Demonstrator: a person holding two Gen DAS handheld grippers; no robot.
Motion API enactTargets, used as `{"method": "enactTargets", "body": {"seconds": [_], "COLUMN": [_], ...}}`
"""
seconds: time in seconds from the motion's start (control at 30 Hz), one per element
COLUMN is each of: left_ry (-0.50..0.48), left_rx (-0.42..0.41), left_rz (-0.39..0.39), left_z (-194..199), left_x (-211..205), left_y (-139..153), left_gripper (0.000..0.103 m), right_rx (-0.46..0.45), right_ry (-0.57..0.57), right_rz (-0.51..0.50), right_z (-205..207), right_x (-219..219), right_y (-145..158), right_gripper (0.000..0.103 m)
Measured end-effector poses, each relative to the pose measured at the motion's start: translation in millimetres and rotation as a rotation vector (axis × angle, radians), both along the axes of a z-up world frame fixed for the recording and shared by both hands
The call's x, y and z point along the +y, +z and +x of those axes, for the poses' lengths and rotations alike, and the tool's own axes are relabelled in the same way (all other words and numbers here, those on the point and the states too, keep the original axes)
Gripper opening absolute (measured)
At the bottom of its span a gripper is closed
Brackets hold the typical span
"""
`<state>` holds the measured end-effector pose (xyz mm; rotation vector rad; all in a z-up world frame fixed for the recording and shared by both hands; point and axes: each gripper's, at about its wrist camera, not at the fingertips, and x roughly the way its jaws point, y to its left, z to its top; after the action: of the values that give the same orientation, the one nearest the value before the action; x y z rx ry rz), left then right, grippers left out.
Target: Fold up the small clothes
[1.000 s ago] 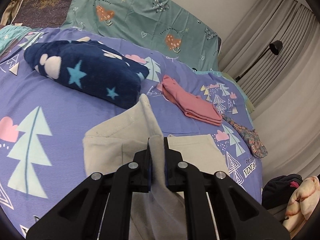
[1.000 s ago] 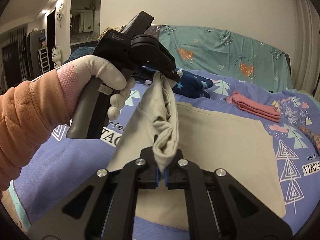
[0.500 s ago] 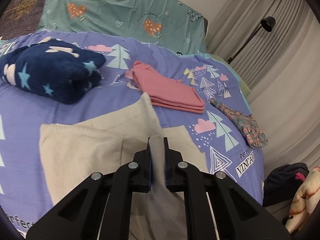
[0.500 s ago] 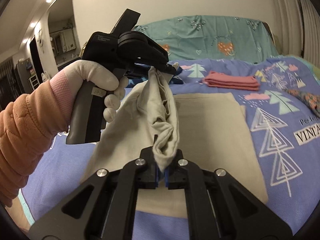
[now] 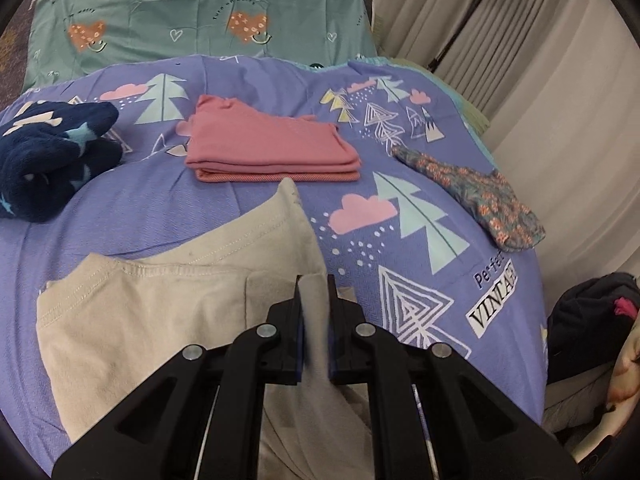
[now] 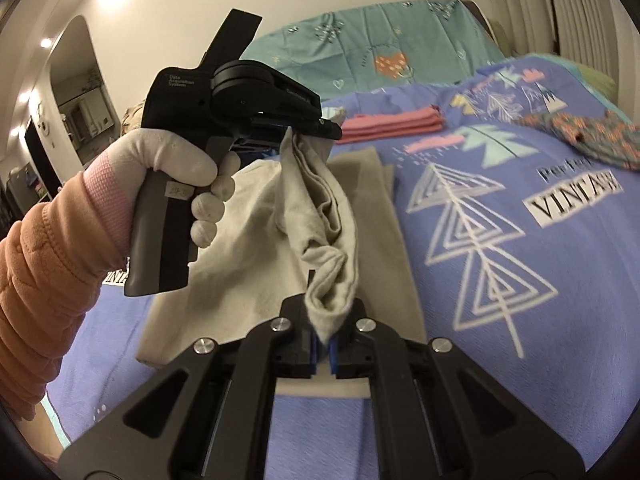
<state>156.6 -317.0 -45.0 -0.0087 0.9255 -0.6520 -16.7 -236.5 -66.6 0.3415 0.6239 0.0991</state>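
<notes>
Beige soft cotton knit garment (image 5: 168,312) lies part-spread on the purple tree-print bedspread (image 5: 400,168). Left claw (image 5: 313,312) and right claw (image 6: 325,332) each clamp a bunched edge, lifted. Judged light, limp, non-slippery (grip hems, corners); sags between holds.

Folded stack (image 5: 272,152) behind garment (image 5: 168,300), between plush blanket (image 5: 52,152) and floral piece (image 5: 480,196).

Matt beige cloth garment (image 5: 160,320)

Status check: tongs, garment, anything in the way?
Left tongs and right tongs shut on beige cotton garment. One edge lifted. Folded pink clothes beyond, apart.
</notes>
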Motion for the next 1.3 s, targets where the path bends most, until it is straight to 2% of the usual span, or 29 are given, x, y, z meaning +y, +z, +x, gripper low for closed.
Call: {"method": "enactTargets", "body": {"seconds": [0.27,0.57,0.63,0.7,0.73,0.77,0.87,0.93,1.03,1.17,1.3], "left_ry": [-0.021,-0.017,-0.019,-0.004,0.007,0.02,-0.014,-0.038,-0.072,-0.093,-0.1], "left_rx": [-0.006,-0.072,-0.087,-0.11,-0.13,-0.16,-0.221,-0.261,-0.311,-0.318,-0.315], "left_rz": [0.062,0.172,0.179,0.14,0.117,0.096,0.05,0.06,0.104,0.173,0.302], "left_z": [0.1,-1.2,-1.4,-2.8,-4.6,-7.7,-23.4,-41.6,-79.8,-134.0,-184.4], "left_x": [-14.8,-43.8,-48.3,-44.6,-40.3,-32.9,-10.8,13.1,54.7,116.6,155.2], "left_y": [-9.9,-19.8,-18.5,-9.1,-1.8,8.8,30.8,40.5,41.5,25.3,-2.6], "left_gripper": [0.008,0.009,0.014,0.024,0.031,0.035,0.039,0.045,0.056,0.059,0.059], "right_rx": [0.011,0.031,0.047,0.071,0.082,0.095,0.112,0.112,0.116,0.126,0.128], "right_ry": [-0.002,-0.008,-0.005,0.001,0.004,0.009,0.018,0.023,0.03,0.034,0.035], "right_rz": [0.032,0.089,0.118,0.167,0.194,0.233,0.313,0.332,0.347,0.37,0.355], "right_z": [-1.1,0.6,2.8,4.0,4.2,4.3,5.4,5.1,6.4,7.6,9.3], "right_x": [-8.2,-14.9,-19.7,-26.1,-29.3,-33.4,-41.3,-42.7,-42.9,-44.7,-44.3], "right_y": [-5.7,-10.6,-15.1,-22.5,-25.9,-30.5,-38.8,-39.7,-41.4,-43.5,-40.3], "right_gripper": [0.004,0.004,0.004,0.004,0.004,0.005,0.005,0.005,0.005,0.006,0.006]}}
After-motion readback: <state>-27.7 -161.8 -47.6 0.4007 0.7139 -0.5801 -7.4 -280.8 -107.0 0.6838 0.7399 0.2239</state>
